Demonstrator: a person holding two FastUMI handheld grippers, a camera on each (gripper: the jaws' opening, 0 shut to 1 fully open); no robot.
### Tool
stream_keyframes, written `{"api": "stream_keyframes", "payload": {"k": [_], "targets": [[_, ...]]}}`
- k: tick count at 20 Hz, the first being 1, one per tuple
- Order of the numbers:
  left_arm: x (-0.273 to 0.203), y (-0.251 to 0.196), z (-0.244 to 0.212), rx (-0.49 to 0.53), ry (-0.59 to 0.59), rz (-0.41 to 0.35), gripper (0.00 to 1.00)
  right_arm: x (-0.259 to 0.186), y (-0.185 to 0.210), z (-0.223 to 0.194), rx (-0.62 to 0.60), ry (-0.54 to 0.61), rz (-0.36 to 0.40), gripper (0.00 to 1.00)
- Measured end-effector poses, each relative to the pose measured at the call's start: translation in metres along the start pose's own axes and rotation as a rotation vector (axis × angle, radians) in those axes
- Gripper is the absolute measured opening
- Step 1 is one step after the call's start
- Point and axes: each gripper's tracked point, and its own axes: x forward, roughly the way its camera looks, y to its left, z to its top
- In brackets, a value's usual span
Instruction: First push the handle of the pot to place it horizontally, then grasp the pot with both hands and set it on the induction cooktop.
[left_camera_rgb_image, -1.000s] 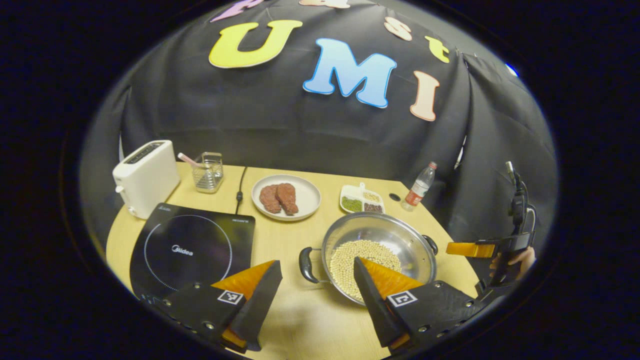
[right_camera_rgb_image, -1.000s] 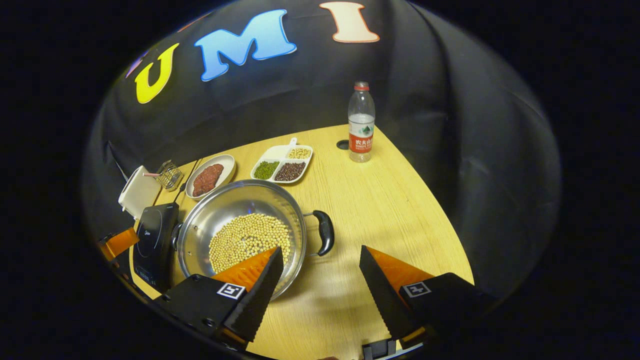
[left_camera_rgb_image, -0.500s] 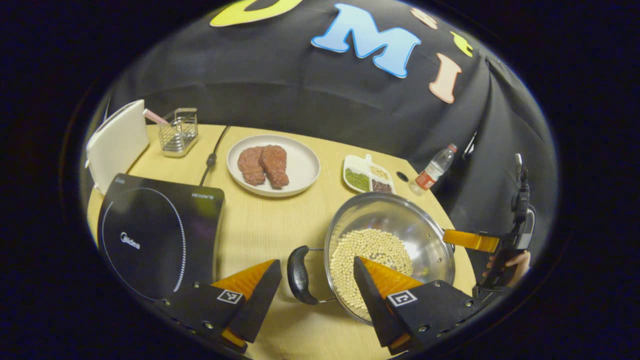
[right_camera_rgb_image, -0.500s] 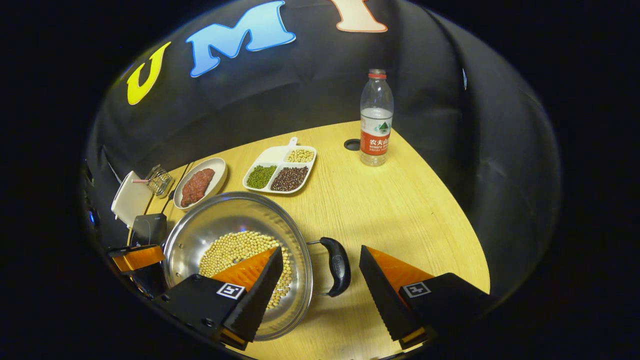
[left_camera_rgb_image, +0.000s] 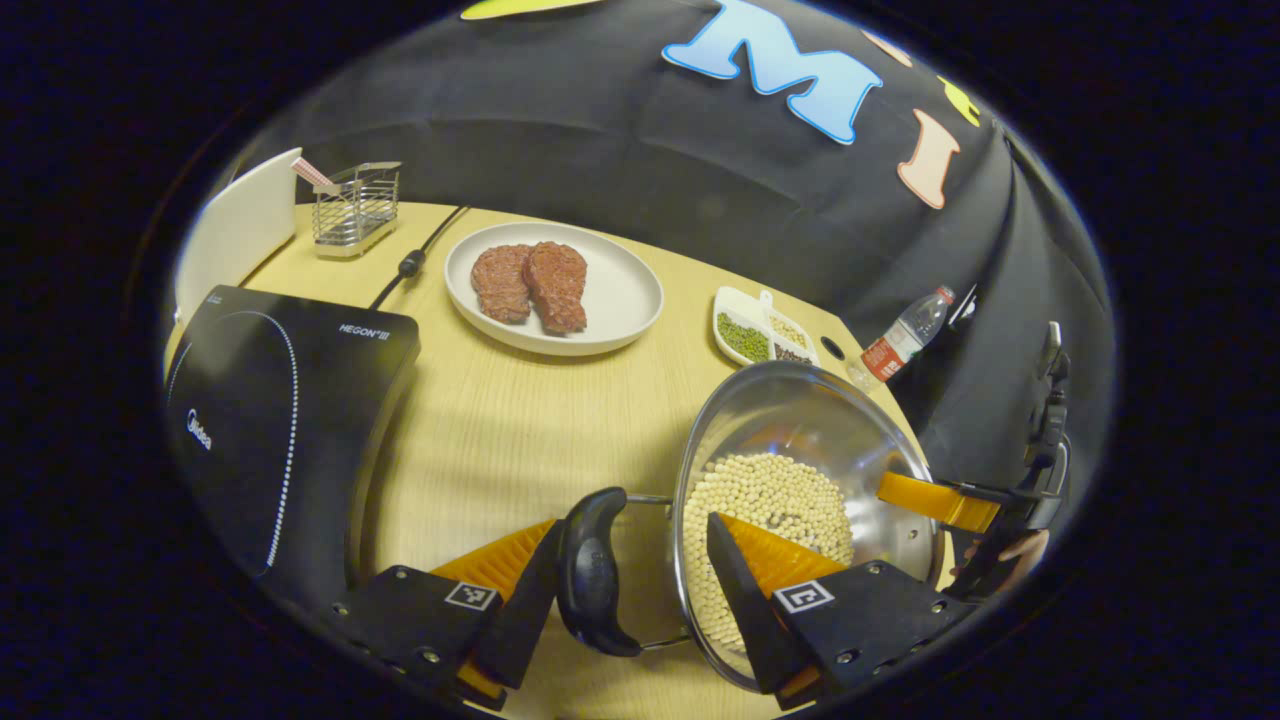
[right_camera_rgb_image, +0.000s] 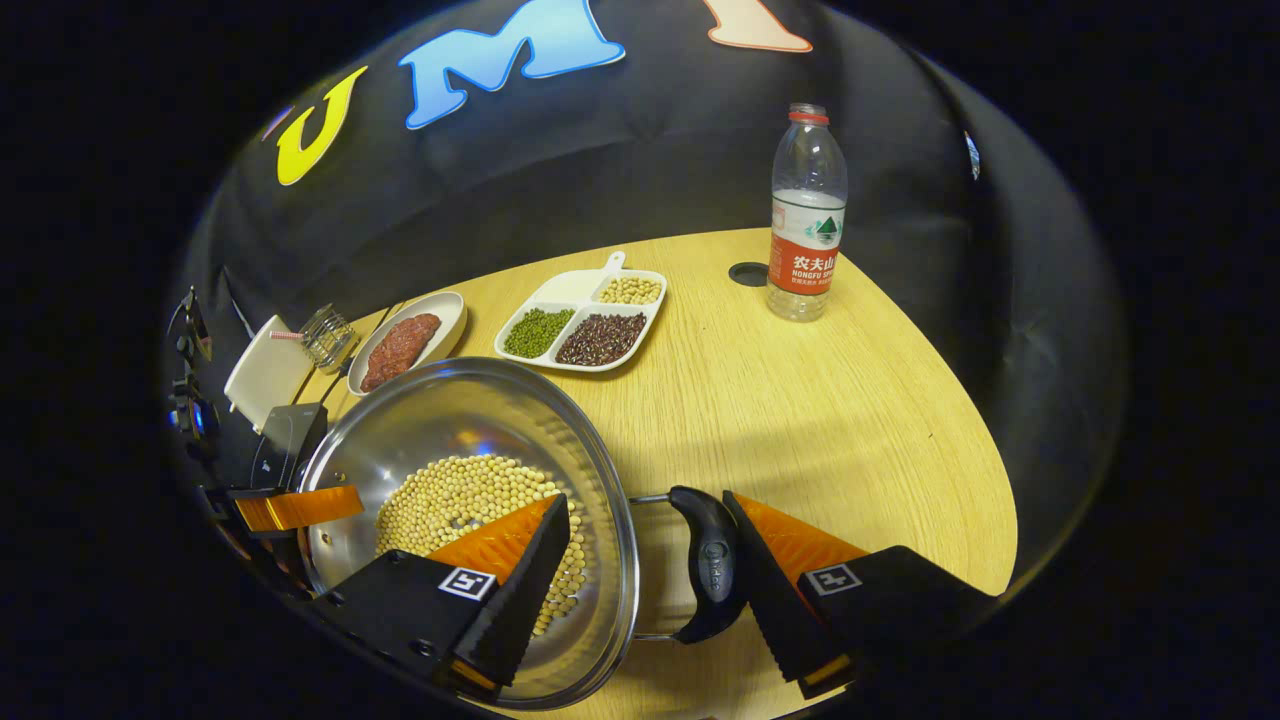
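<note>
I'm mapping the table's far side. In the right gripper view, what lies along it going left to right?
Toaster → wire rack → plate of meat → divided bean dish → table hole → water bottle.

Steel pot (left_camera_rgb_image: 800, 430) holding soybeans, on table right of black induction cooktop (left_camera_rgb_image: 270, 420)

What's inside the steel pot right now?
The pot holds a layer of pale round beans across its bottom. In both views a gripper finger covers the near part of the beans, so what lies beneath there is hidden.
</note>
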Motion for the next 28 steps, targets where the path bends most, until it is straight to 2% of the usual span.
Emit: {"api": "stream_keyframes", "payload": {"k": [2,3,4,5,6,7,8,9,10,12,13,14,15,16,17,20,21,22,23,24,28], "targets": [[0.001,-0.002,-0.004,0.003,0.020,-0.020,0.84,0.002,-0.006,-0.002,-0.016,-0.004,-0.004,0.93],[0.002,0.003,0.000,0.002,0.007,0.004,0.85,0.000,-0.008,-0.002,-0.007,-0.011,-0.008,0.84],[-0.001,0.007,0.002,-0.023,0.002,0.000,0.70,0.000,-0.009,-0.003,0.011,-0.013,-0.006,0.80],[0.002,0.005,-0.001,-0.044,0.002,-0.007,0.55,0.000,-0.010,-0.003,0.027,-0.013,-0.005,0.70],[0.003,0.004,-0.003,-0.054,0.009,-0.015,0.57,0.002,-0.009,-0.005,0.033,-0.012,0.004,0.67],[0.003,0.005,-0.004,-0.056,0.017,-0.015,0.57,-0.001,-0.009,-0.007,0.025,-0.012,0.004,0.69],[0.002,0.005,-0.004,-0.055,0.017,-0.012,0.59,-0.002,-0.009,-0.006,0.017,-0.013,0.007,0.66],[0.002,0.006,-0.005,-0.059,0.021,-0.012,0.53,-0.001,-0.009,-0.007,0.009,-0.005,0.015,0.66],[0.003,0.006,-0.005,-0.067,0.026,-0.006,0.58,-0.001,-0.009,-0.009,0.012,0.015,0.021,0.64],[0.002,0.006,-0.006,-0.082,0.040,0.001,0.56,-0.003,-0.008,-0.011,0.043,0.045,0.039,0.58],[0.001,0.006,-0.006,-0.077,0.043,0.004,0.52,-0.003,-0.006,-0.014,0.043,0.061,0.047,0.57],[0.001,0.006,-0.008,-0.067,0.050,0.006,0.55,-0.005,-0.006,-0.015,0.034,0.064,0.052,0.56],[0.001,0.006,-0.009,-0.061,0.054,0.006,0.51,-0.007,-0.008,-0.017,0.031,0.070,0.048,0.53],[0.000,0.006,-0.008,-0.056,0.052,0.006,0.51,-0.007,-0.007,-0.018,0.031,0.070,0.042,0.53],[-0.002,0.007,-0.008,-0.051,0.052,0.010,0.48,-0.010,-0.007,-0.021,0.031,0.076,0.039,0.53],[-0.017,0.004,-0.005,-0.042,0.033,-0.001,0.54,-0.024,0.000,-0.028,0.070,0.081,0.039,0.56],[-0.026,0.003,-0.006,-0.031,0.031,-0.003,0.51,-0.031,0.002,-0.032,0.067,0.081,0.035,0.53],[-0.033,0.004,-0.006,-0.024,0.030,-0.006,0.54,-0.039,0.006,-0.035,0.068,0.078,0.030,0.56],[-0.041,0.004,-0.008,-0.029,0.030,-0.014,0.54,-0.047,0.009,-0.036,0.068,0.075,0.024,0.53],[-0.048,0.004,-0.011,-0.034,0.035,-0.024,0.53,-0.056,0.012,-0.039,0.069,0.072,0.014,0.56],[-0.086,0.012,-0.029,-0.051,0.050,-0.046,0.54,-0.094,0.031,-0.057,0.051,0.091,-0.011,0.55]]}}
